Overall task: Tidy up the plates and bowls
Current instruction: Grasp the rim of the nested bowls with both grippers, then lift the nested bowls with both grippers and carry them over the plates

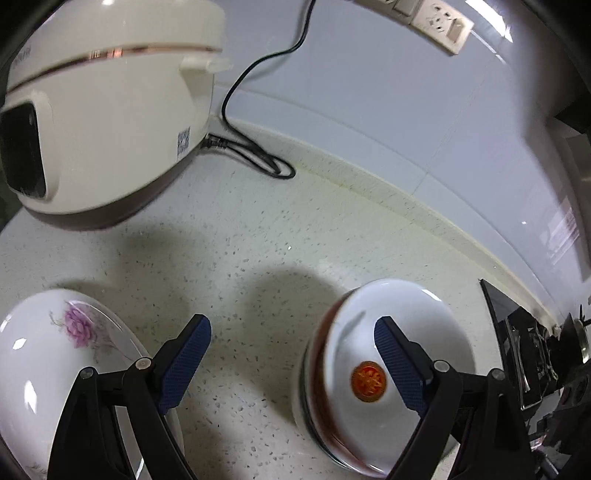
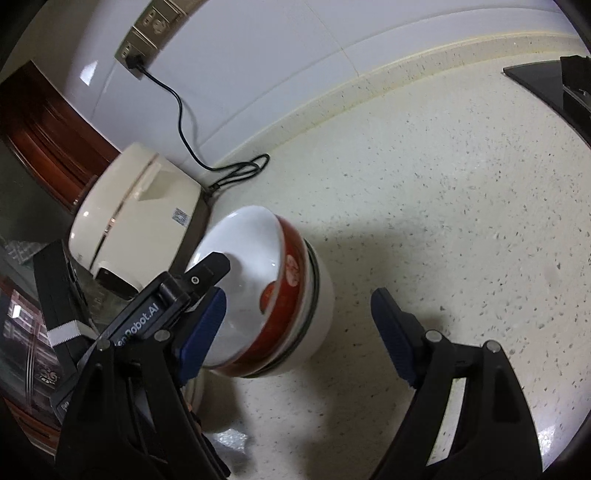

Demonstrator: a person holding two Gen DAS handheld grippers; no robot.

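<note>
Left gripper [image 1: 291, 345] had its jaws spread wide, nothing between the blue pads [image 1: 184, 363]. Right pad overlapped a stack of bowls [image 1: 369, 398] in view; contact could not be told. Top bowl white inside with an orange-red round emblem [image 1: 368, 381], red-brown band outside. Flower plate [image 1: 55, 354], white with a pink bloom, lay at lower left, partly behind the left finger. Speckled countertop [image 1: 258, 240] under everything. Cream rice cooker [image 1: 110, 118] upper left, black cord [image 1: 251, 147] coiled beside it. Wall socket [image 1: 439, 22] top right. Dark stove edge [image 1: 517, 332] far right.
</note>
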